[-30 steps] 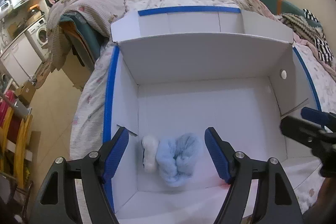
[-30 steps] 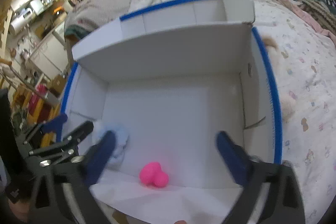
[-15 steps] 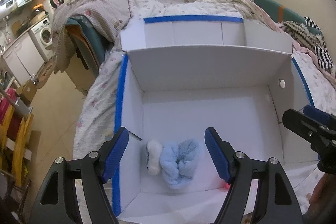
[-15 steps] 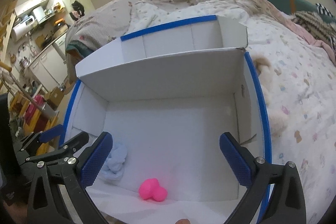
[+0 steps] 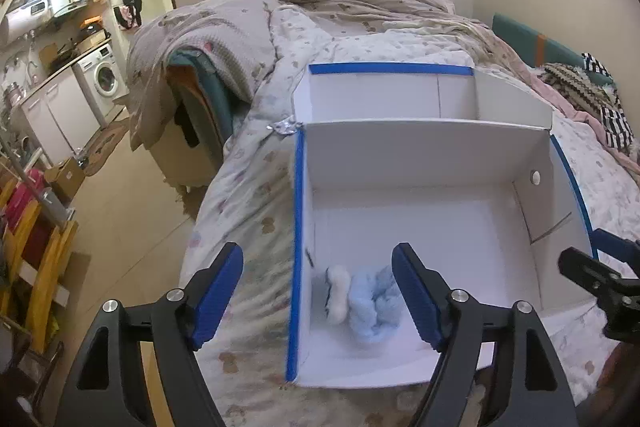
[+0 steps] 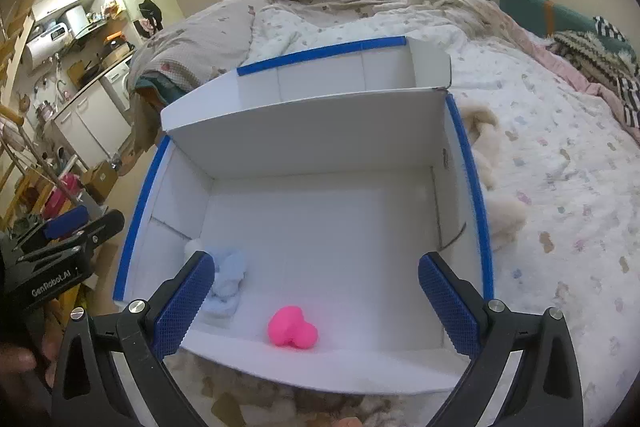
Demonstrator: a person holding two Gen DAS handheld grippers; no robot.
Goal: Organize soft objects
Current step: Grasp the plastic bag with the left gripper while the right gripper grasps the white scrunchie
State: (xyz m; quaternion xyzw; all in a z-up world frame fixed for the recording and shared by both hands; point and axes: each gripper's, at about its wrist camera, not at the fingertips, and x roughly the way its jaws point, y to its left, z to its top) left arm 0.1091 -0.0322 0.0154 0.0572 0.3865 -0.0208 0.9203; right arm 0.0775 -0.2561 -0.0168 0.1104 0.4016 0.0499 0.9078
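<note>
With both sets of fingers spread wide and empty, you're carrying nothing right now: left gripper [image 5: 316,295] hangs over the box's left edge, its jaws just opened a touch with nothing between them, and right gripper [image 6: 316,303] hangs over the near wall. Inside the white box [image 6: 320,131]: a light blue fluffy toy [image 5: 374,311] touching a small white one [image 5: 338,293] in the near-left corner, and a pink toy [image 6: 292,327] by the near wall. Three stowed. Left to do: a cream plush [image 6: 492,187] lies on the bed [image 6: 560,187] against the box's right wall.
</note>
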